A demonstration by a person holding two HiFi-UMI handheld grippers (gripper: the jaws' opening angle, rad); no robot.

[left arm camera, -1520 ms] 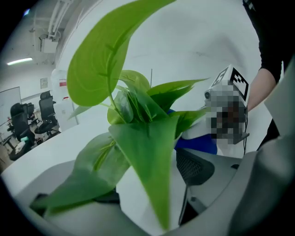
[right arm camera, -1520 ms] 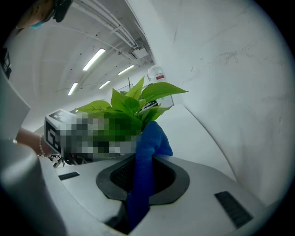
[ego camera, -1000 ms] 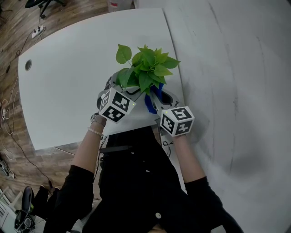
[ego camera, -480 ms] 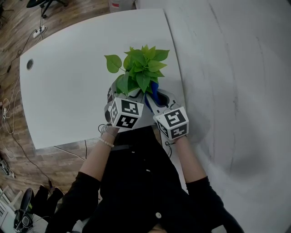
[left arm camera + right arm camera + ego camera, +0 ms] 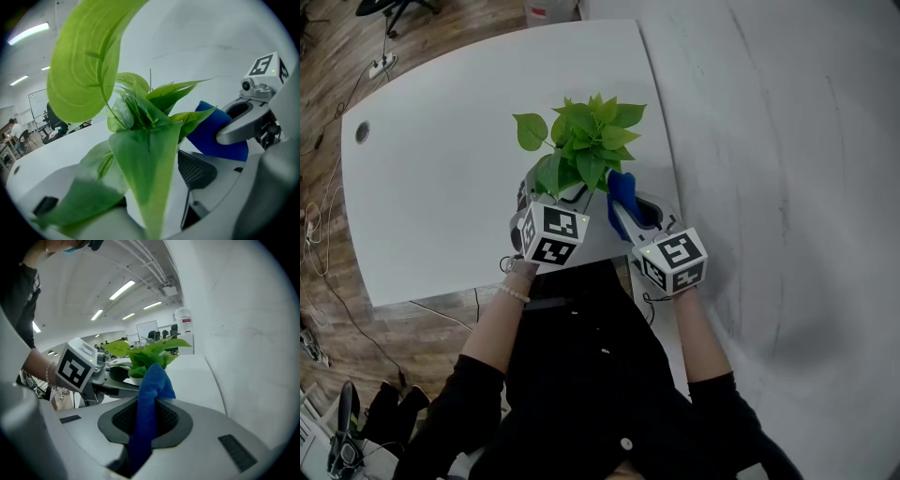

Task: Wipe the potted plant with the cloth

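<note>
While the left gripper [image 5: 539, 202] closes round the potted plant [image 5: 586, 150] at the desk's [image 5: 441, 141] near edge, the right gripper [image 5: 145, 416] pinches the cloth [image 5: 151, 378] beside the leaves. Risk: hard wiping bends stems, tips plant off edge.

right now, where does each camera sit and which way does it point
Head view: on the person's head, steeply down at the table; both forearms, left gripper and right gripper show.
Left gripper view: on that gripper, along its jaws into the potted plant held between them.
Right gripper view: along jaws shut on the cloth, toward the potted plant; a wrist shows.
Both gripper views share the potted plant and the other gripper.
</note>
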